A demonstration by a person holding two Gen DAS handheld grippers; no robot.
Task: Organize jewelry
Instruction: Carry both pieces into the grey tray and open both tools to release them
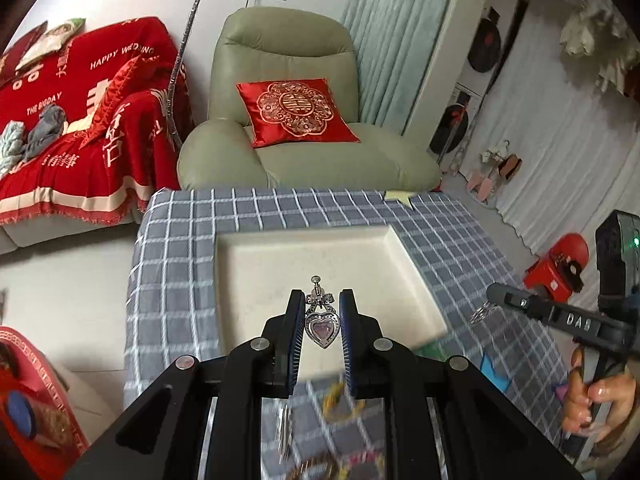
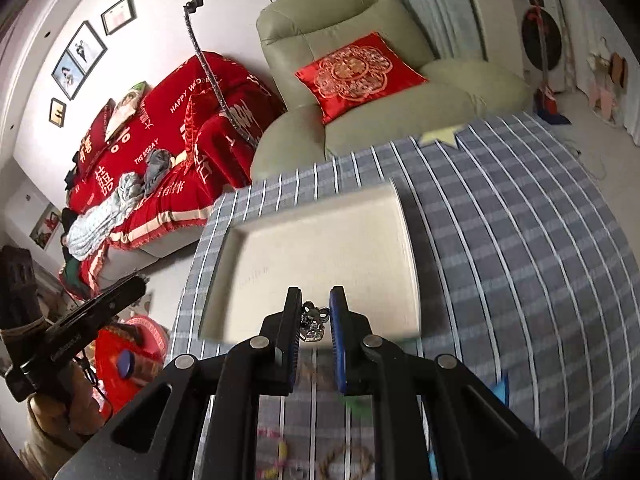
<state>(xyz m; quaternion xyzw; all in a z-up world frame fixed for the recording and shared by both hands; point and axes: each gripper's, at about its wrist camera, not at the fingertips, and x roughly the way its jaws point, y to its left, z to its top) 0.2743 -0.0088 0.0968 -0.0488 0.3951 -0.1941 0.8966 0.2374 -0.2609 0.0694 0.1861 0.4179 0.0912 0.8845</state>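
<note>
Silver shows between both pairs of fingers: the left gripper [image 1: 320, 308] pinches a heart earring [image 1: 322, 326] at its bow, the pink stone hanging below and the post sticking up past the tips. The right gripper [image 2: 315, 312] pinches a second earring [image 2: 313, 322], which looks like the matching one, though it is smaller in view and partly hidden between the pads. Both pieces hang above the near edge of the white tray [image 1: 248, 264] on the checked counter [image 1: 172, 248], and the tray looks bare.

To do this step well, I judge each hand should carry on over the tray floor, drop low before the fingers spread, and set the two earrings just beside each other so they read as a pair. The hold on the bow is slim, so a jerk could twist the heart loose; a slow, level descent suits it. The two grippers sit close side by side, so they should keep apart while lowering.

Blurred beads and a yellow ring-like piece lie on the counter under the fingers, too smeared to name. Nothing stands between the earrings and the tray. A pale star-shaped scrap [image 1: 398, 198] lies past the tray at the counter's far edge. Beyond stand a green armchair [image 1: 280, 52] with a red cushion [image 1: 296, 110] and a sofa under a red throw [image 1: 80, 120].
</note>
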